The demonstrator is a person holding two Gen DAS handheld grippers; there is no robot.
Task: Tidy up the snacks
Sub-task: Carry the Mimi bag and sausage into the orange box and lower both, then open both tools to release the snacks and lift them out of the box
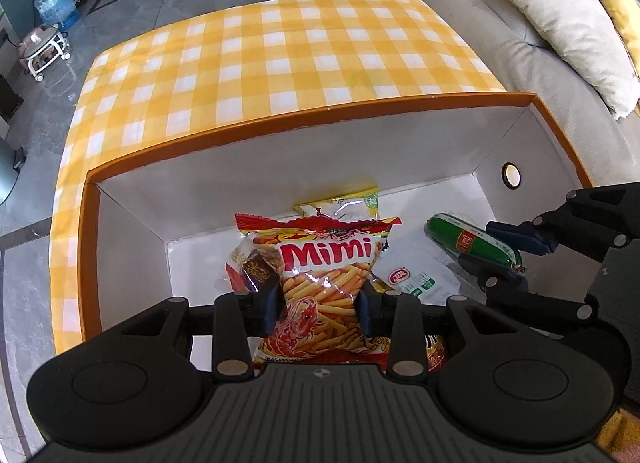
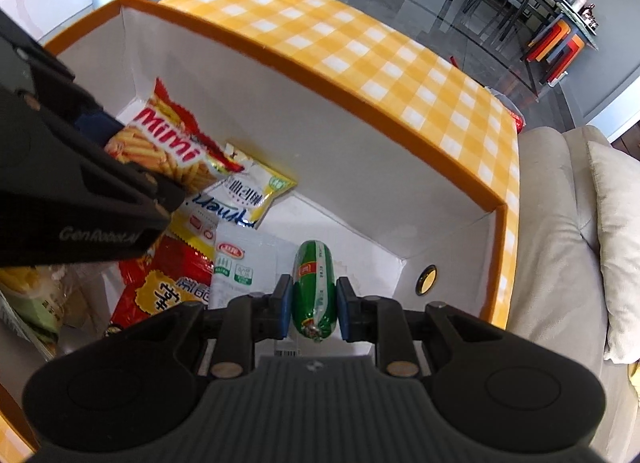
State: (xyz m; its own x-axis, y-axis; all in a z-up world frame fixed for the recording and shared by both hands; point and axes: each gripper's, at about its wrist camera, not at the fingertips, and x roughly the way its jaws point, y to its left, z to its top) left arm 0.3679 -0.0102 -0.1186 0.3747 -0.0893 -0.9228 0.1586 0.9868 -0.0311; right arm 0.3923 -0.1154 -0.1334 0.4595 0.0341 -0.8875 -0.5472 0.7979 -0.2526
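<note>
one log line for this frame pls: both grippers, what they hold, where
left gripper: shut on Mimi bag | right gripper: shut on green sausage | both over orange-rimmed box | snacks inside

A beige sofa (image 1: 500, 43) with a pale cushion (image 1: 560, 23) fills the upper right; a water jug (image 1: 56, 3) stands on the grey floor, upper left.
</note>
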